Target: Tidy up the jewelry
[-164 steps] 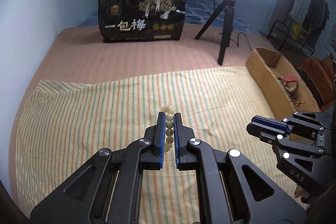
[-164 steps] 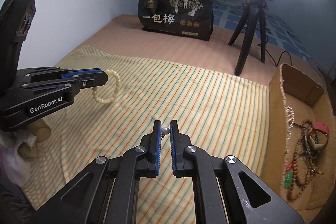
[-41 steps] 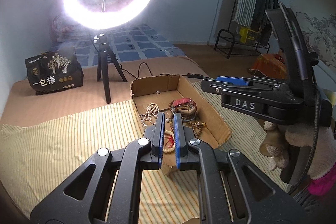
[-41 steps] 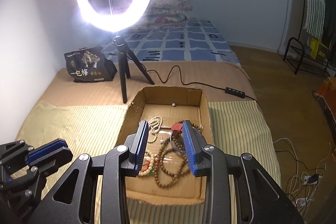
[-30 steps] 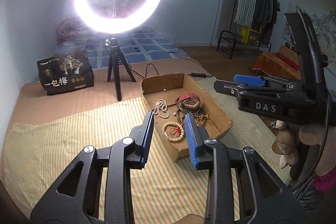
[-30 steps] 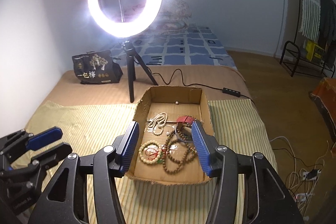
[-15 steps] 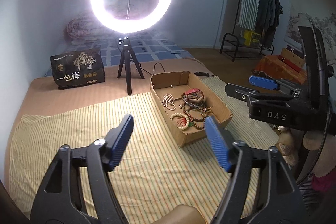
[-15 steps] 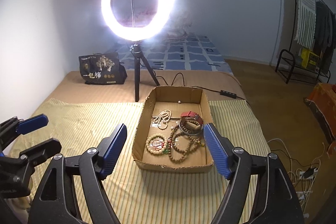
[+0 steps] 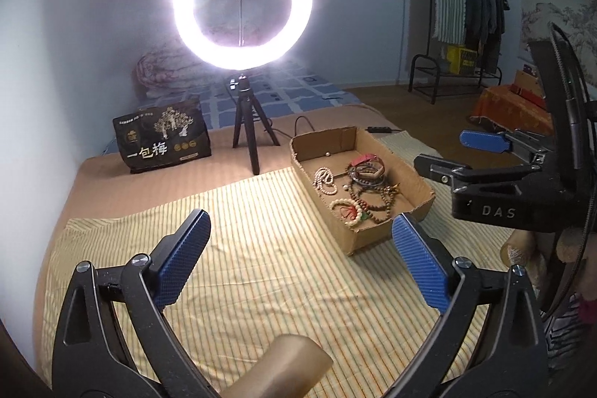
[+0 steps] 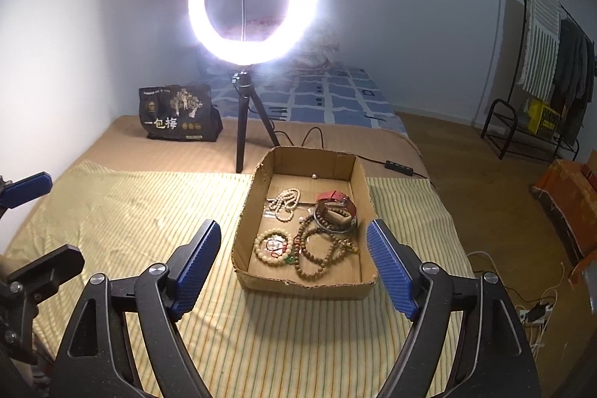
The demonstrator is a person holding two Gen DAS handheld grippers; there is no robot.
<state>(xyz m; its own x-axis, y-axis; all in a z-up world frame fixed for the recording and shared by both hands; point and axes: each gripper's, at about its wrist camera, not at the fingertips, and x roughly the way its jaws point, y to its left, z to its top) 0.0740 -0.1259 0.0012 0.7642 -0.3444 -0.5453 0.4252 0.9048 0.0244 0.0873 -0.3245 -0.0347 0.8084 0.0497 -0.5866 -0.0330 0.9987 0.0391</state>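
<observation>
We see a lit ring light (image 10: 253,0) on a black tripod (image 10: 244,122) standing on the tan mattress (image 10: 112,137). A black bag (image 10: 175,114) with white characters stands left of the tripod. A striped cloth (image 10: 130,211) covers the near mattress. A cable (image 10: 313,133) runs right from the tripod to a switch (image 10: 399,168). A clothes rack (image 9: 462,36) stands at the far right wall.

One cardboard box (image 10: 363,286), one ring light (image 10: 253,0), one black bag (image 10: 175,114), two grippers.
</observation>
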